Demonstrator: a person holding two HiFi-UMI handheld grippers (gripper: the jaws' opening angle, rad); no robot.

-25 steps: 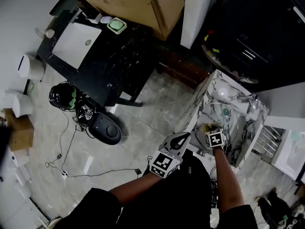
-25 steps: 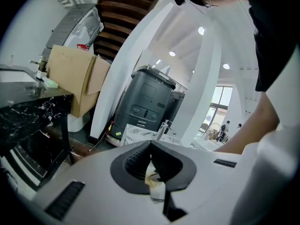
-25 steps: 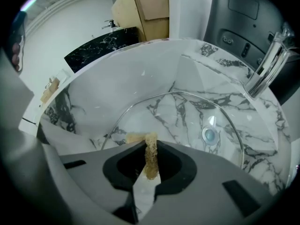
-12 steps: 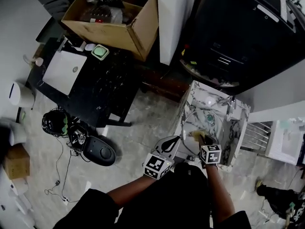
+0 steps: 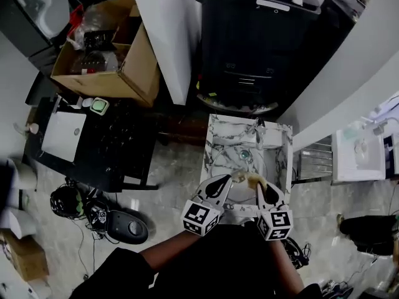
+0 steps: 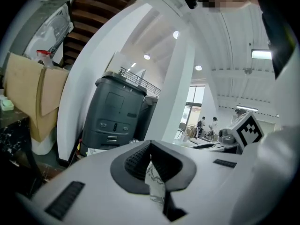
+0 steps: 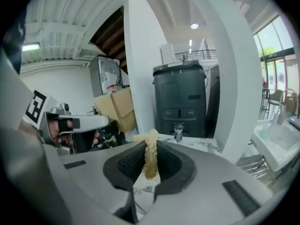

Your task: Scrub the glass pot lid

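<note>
Left gripper view: the left gripper (image 6: pixel 149 146) is pressing its dark ribbed pads (image 6: pixel 136 161) together tip to tip, clenched on nothing; a sliver of marbled surface is showing through the gap behind the tips.
Right gripper view: the right gripper (image 7: pixel 151 149) is clamping a frayed yellowish sponge (image 7: pixel 150 157), which is standing upright between the jaws and poking out past their tips.
Arms (image 5: pixel 165 246): in the head view one is stretching forward behind each gripper from the bottom edge.
Glass lid (image 5: pixel 242 162): it is lying on the marble counter (image 5: pixel 215 136), toward its near edge, just ahead of both grippers; its rim is showing only faintly.
Sponge over lid: the sponge is hanging over the lid's near right part; whether it is touching the glass cannot be told.
Tap (image 5: pixel 260 129): it is standing at the counter's far edge, toward the right corner.
Rack (image 5: pixel 315 161): its metal bars are lying just beside the counter's right edge.
Bin (image 5: pixel 255 42): big and black, it is standing behind the counter's far edge.
Pillar (image 5: pixel 165 36): white, it is rising just left of the bin.
Cardboard box (image 5: pixel 128 73): it is sitting open, left of the pillar.
Desk (image 5: pixel 121 149): black, it is standing well left of the counter, carrying a flat white board (image 5: pixel 62 136) near its left edge.
</note>
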